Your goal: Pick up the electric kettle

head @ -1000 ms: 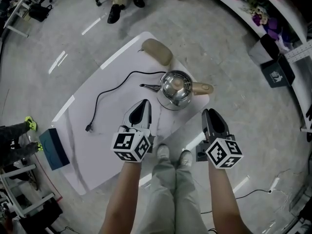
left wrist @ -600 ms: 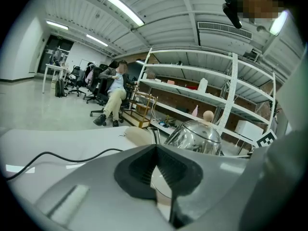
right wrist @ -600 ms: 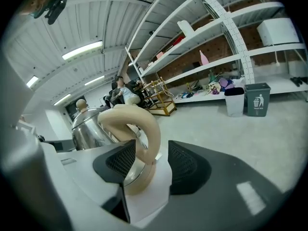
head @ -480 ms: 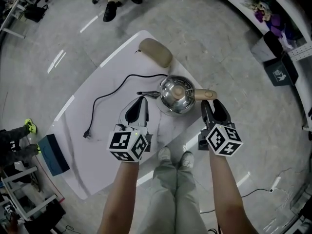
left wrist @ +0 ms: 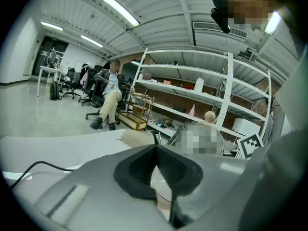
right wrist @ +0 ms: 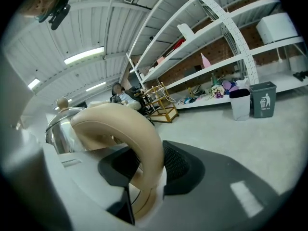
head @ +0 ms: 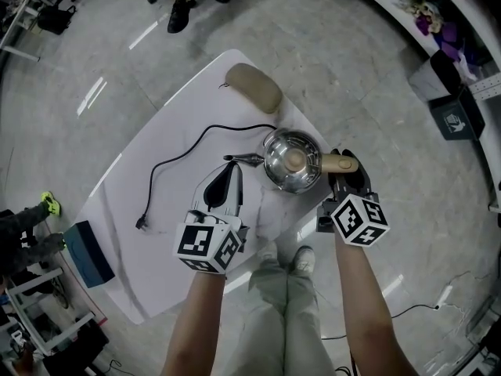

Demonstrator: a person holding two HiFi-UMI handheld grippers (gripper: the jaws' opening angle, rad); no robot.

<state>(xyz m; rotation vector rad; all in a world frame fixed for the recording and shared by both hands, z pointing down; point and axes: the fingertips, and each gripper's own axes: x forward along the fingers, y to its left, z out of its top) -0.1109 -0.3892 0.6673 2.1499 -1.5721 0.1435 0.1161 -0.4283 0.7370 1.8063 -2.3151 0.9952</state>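
A shiny steel electric kettle with a round lid knob stands near the right edge of the white table. Its beige handle points right and its thin dark spout points left. My right gripper is shut on the handle; in the right gripper view the beige loop fills the space between the black pads, with the steel body behind. My left gripper is shut and holds nothing, just left of the kettle, below the spout.
A black power cord snakes across the table to a loose plug. A beige oval object lies at the far corner. A blue box sits off the table's left edge. Bins stand by the right-hand shelving.
My right gripper has moved forward from the table's near edge onto the kettle's handle. My left gripper has crept slightly forward, staying shut.
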